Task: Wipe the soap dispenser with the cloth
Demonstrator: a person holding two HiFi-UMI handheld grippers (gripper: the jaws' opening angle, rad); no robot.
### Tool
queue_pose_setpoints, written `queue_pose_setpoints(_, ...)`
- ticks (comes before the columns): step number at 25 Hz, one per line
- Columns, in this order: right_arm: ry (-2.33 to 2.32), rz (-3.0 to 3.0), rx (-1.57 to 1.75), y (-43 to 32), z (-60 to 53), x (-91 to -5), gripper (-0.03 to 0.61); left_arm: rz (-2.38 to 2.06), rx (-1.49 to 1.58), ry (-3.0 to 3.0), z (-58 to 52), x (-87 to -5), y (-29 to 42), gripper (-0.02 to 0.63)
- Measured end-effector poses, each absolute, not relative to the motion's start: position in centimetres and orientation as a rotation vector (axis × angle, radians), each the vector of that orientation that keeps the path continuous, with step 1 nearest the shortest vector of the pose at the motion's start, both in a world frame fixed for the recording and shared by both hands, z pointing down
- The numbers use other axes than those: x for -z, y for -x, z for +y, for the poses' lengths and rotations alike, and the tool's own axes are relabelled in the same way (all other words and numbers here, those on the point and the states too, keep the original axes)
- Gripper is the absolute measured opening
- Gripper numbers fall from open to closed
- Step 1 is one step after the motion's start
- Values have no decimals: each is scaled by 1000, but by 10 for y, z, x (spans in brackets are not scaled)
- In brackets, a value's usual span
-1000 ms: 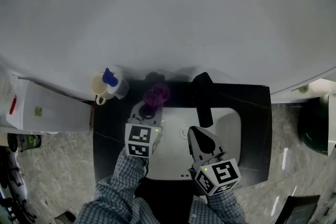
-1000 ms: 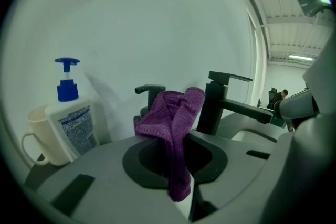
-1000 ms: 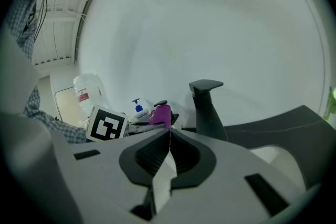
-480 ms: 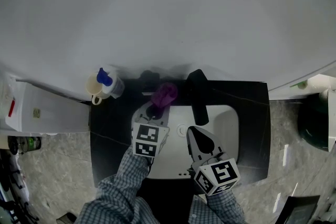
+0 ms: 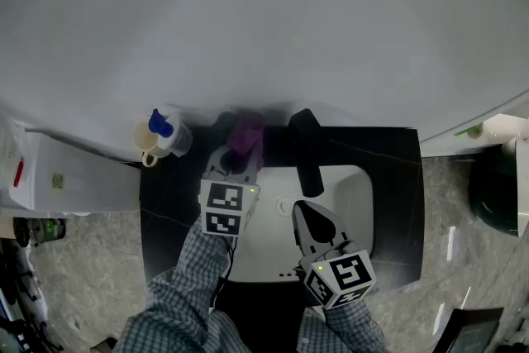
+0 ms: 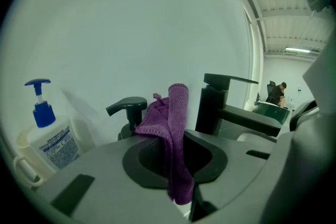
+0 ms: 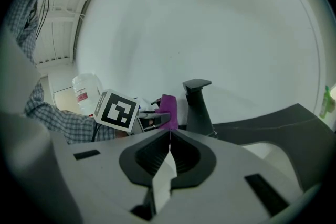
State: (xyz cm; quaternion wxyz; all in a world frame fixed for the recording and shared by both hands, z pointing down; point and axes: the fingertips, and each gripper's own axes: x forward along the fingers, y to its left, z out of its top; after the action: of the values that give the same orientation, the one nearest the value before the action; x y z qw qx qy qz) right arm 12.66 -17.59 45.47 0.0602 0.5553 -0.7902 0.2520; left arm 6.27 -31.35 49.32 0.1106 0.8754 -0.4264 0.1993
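Observation:
A purple cloth [image 5: 245, 135] hangs from my left gripper [image 5: 234, 164], which is shut on it. The cloth [image 6: 176, 128] rests beside and partly over the black pump soap dispenser [image 6: 127, 108], which stands at the wall behind the sink; in the head view only a dark edge of the dispenser [image 5: 224, 121] shows. Whether cloth and pump touch is unclear. My right gripper [image 5: 302, 209] hovers over the white basin, shut with nothing in it. From the right gripper view the cloth [image 7: 169, 104] shows past that gripper's [image 7: 169, 136] closed jaws.
A tall black faucet [image 5: 307, 149] stands right of the cloth. A white bottle with a blue pump [image 5: 159, 126] and a cream cup [image 5: 147, 140] sit at the back left. The white basin [image 5: 351, 194] is set in a black counter [image 5: 401, 178]. A white box [image 5: 74, 174] lies left.
My left gripper swung the cloth right, then back left and closer to the wall, over the black dispenser. The right gripper has hardly moved.

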Motion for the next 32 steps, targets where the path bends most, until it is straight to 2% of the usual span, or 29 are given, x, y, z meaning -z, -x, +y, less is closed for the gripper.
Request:
queue_pose_setpoints(13,-1662,-2416,-739,-118,-180,-445,18,-1309,-506,-2678,-319,-442,-58,58)
queue_pose_setpoints(32,-1688,-2367,-767,-117,-171,-455,18,-1196,-545,-2560,-295,-500,-66,58)
